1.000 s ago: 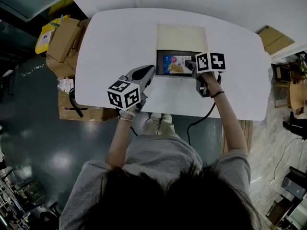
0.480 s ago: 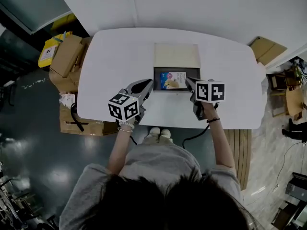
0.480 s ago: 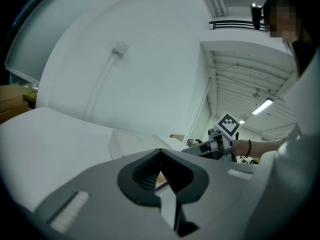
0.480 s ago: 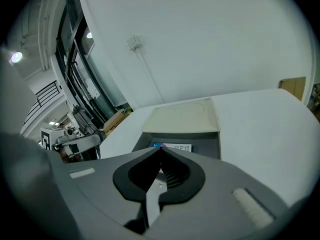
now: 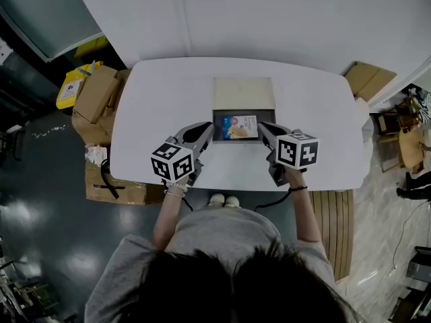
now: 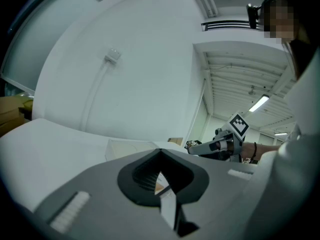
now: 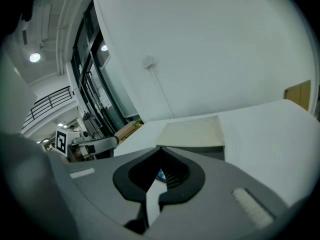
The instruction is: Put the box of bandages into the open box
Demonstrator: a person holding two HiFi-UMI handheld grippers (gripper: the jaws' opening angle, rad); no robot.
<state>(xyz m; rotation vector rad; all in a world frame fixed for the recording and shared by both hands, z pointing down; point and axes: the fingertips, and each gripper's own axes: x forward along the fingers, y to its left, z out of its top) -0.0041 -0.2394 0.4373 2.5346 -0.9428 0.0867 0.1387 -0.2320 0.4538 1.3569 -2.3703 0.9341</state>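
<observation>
The bandage box [image 5: 241,126], blue and white with an orange patch, lies flat inside the dark tray of the open box [image 5: 221,137]. The tray's pale lid [image 5: 244,93] is folded back flat on the table behind it. My right gripper [image 5: 262,127] is shut and empty, its tip at the tray's right front corner, off the bandage box. My left gripper [image 5: 209,128] is also shut and empty, its tip at the tray's left edge. In the right gripper view the closed jaw tips [image 7: 160,149] point at the lid [image 7: 192,131]. The left gripper view shows its closed tips [image 6: 160,151].
The white table [image 5: 155,99] is oval, with its front edge just under both grippers. Cardboard boxes [image 5: 94,96] and a yellow bag [image 5: 69,89] sit on the floor at the left. More cardboard [image 5: 367,79] lies at the right, and a white wall [image 5: 269,12] stands behind.
My right gripper has let go of the bandage box, drawn back out of the tray towards the person and shut. The bandage box stays in the tray. The left gripper edged closer to the tray.
</observation>
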